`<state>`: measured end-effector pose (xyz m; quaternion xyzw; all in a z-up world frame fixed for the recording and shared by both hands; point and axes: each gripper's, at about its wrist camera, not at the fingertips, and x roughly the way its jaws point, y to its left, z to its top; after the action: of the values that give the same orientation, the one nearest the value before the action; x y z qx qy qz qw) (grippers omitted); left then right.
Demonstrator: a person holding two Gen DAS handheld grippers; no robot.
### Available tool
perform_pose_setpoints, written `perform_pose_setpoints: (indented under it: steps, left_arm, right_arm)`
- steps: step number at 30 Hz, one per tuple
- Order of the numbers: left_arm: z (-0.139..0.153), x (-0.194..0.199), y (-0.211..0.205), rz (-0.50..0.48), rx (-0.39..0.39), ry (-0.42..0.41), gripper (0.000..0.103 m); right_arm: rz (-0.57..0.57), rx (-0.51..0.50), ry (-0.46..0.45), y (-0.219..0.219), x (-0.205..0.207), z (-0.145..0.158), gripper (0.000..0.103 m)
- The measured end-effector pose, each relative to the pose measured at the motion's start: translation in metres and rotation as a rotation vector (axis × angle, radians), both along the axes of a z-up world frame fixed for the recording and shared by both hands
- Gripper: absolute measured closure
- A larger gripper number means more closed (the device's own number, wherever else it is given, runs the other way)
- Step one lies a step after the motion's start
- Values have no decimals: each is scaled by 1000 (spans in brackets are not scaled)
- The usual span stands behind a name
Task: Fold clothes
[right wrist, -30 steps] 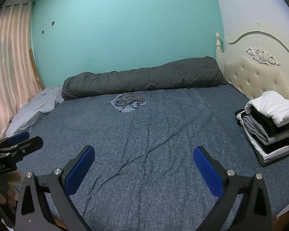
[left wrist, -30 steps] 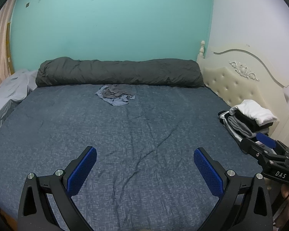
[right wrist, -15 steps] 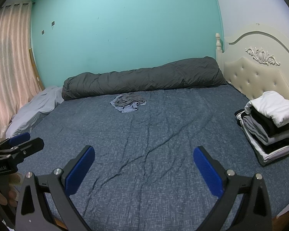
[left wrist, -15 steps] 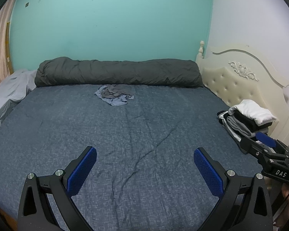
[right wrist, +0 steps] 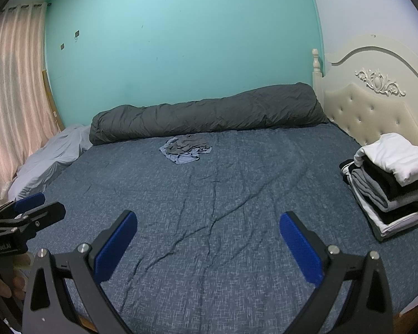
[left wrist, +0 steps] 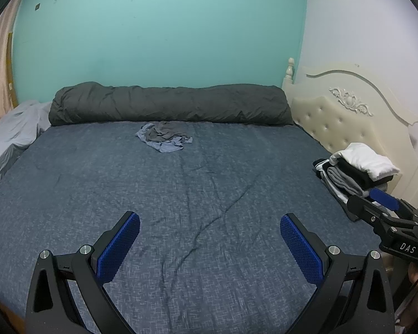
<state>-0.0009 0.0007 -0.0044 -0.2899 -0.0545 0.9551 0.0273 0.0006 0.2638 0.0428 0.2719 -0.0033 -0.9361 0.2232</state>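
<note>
A crumpled grey and light-blue garment (left wrist: 164, 138) lies on the blue bed sheet near the far side, just in front of the rolled duvet; it also shows in the right wrist view (right wrist: 185, 152). A stack of folded clothes (left wrist: 354, 171) with a white piece on top sits at the right edge by the headboard, also seen in the right wrist view (right wrist: 390, 183). My left gripper (left wrist: 209, 222) is open and empty above the near part of the bed. My right gripper (right wrist: 207, 221) is open and empty beside it, far from the garment.
A rolled dark grey duvet (left wrist: 170, 107) lies along the far wall. A cream padded headboard (right wrist: 376, 105) stands at the right. A pale grey sheet (right wrist: 47, 161) is bunched at the far left by the pink curtain (right wrist: 11, 105). The blue bed sheet (left wrist: 209, 183) is wrinkled.
Both grippers have stayed open and empty. The left wrist view has shifted very slightly; the clothes have not moved.
</note>
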Motion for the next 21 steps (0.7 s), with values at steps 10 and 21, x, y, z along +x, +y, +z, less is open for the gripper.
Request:
perform_pose_setpoints:
  steps: [10,21]
  left_arm:
    - [3,1,3,2,6,9,0]
    - [3,-2,3,-6,3,7,0]
  right_arm:
    - [3,1,-1,0,0,0,0]
    - [8,-4,1,0,-1,1,0]
